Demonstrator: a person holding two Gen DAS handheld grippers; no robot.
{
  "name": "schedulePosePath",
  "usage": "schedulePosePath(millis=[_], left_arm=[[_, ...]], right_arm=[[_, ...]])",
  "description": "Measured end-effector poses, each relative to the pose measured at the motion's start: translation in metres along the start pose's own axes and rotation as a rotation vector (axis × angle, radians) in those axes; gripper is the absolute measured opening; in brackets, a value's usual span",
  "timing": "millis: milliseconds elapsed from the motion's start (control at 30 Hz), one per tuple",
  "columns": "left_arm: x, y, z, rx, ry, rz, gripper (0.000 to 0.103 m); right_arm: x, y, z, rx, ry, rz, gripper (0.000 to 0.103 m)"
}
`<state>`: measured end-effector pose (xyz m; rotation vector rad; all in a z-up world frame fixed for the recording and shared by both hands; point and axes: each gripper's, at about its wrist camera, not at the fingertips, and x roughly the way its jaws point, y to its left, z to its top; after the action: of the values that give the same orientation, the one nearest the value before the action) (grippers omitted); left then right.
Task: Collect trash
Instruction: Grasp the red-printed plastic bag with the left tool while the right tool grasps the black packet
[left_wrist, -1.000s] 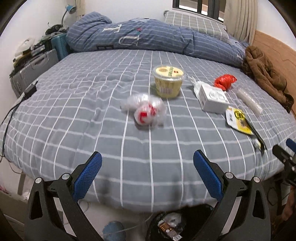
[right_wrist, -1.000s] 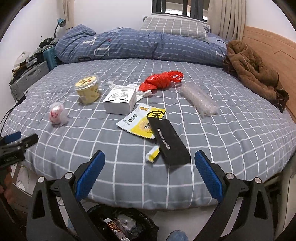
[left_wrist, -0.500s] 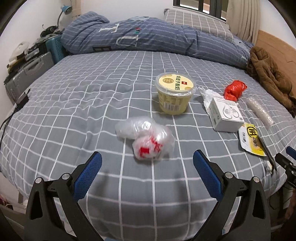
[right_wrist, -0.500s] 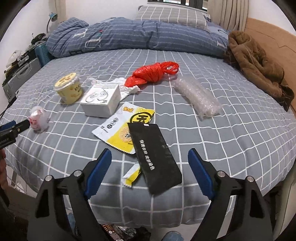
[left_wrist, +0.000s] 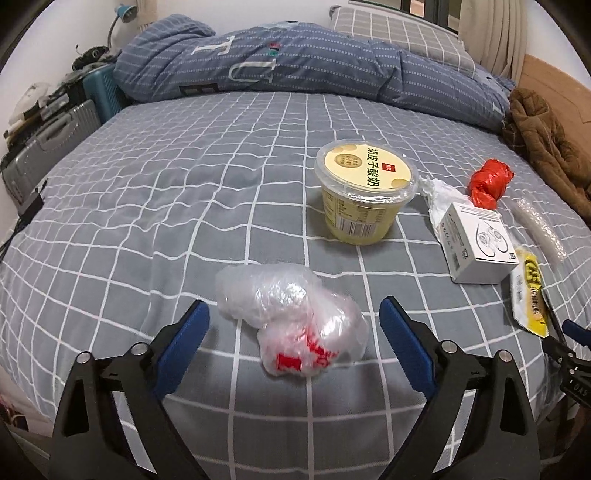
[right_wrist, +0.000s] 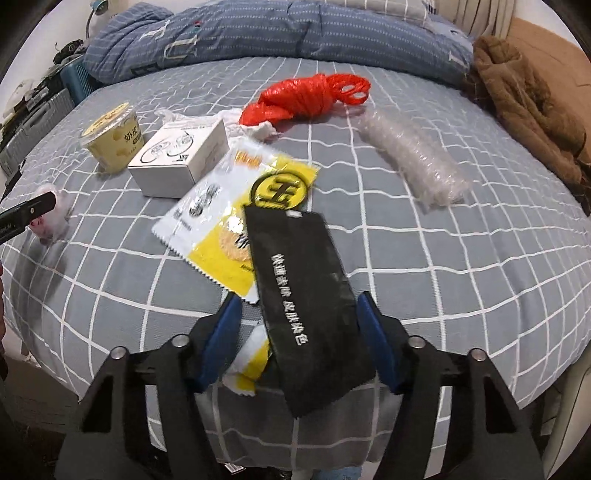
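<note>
Trash lies on a grey checked bed (left_wrist: 147, 206). My left gripper (left_wrist: 293, 325) is open, its jaws either side of a crumpled clear plastic bag with red print (left_wrist: 295, 325), not closed on it. My right gripper (right_wrist: 299, 317) is open around a black packet (right_wrist: 306, 295) near the bed's front edge, jaws close to its sides. A yellow-white snack wrapper (right_wrist: 229, 221) lies partly under the packet. Farther off are a yellow yogurt cup (left_wrist: 364, 192), a white box (left_wrist: 476, 240), a red plastic bag (right_wrist: 306, 98) and a clear plastic roll (right_wrist: 413, 158).
A blue folded duvet (left_wrist: 295, 62) and pillow lie at the back. A brown jacket (right_wrist: 528, 110) lies at the right by the wooden headboard. Suitcases and clutter (left_wrist: 44, 125) stand left of the bed. The left gripper tip (right_wrist: 26, 216) shows in the right wrist view.
Both grippers have moved forward over the bed. The left now straddles the clear plastic bag; the right has narrowed its jaws and now straddles the black packet.
</note>
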<state>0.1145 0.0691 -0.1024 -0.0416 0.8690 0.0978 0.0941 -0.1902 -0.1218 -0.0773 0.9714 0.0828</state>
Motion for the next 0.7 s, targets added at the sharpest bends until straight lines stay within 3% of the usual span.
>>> schedulePosePath(millis=[167,333,700], left_arm=[[0.007,0.001,0.002,-0.007,0.012,-0.018,0.077],[0.009,0.000,0.001,0.003,0.020,-0.023,0.066],[0.009,0.000,-0.001,0.006,0.030,-0.034,0.059]], right_arm=[[-0.001,-0.004,0.001,0.022,-0.001,0.018,0.041],[-0.007,-0.007,0.002,0.035,-0.012,0.041,0.032],[-0.015,-0.019,0.005,0.087,-0.038,0.053,0.013]])
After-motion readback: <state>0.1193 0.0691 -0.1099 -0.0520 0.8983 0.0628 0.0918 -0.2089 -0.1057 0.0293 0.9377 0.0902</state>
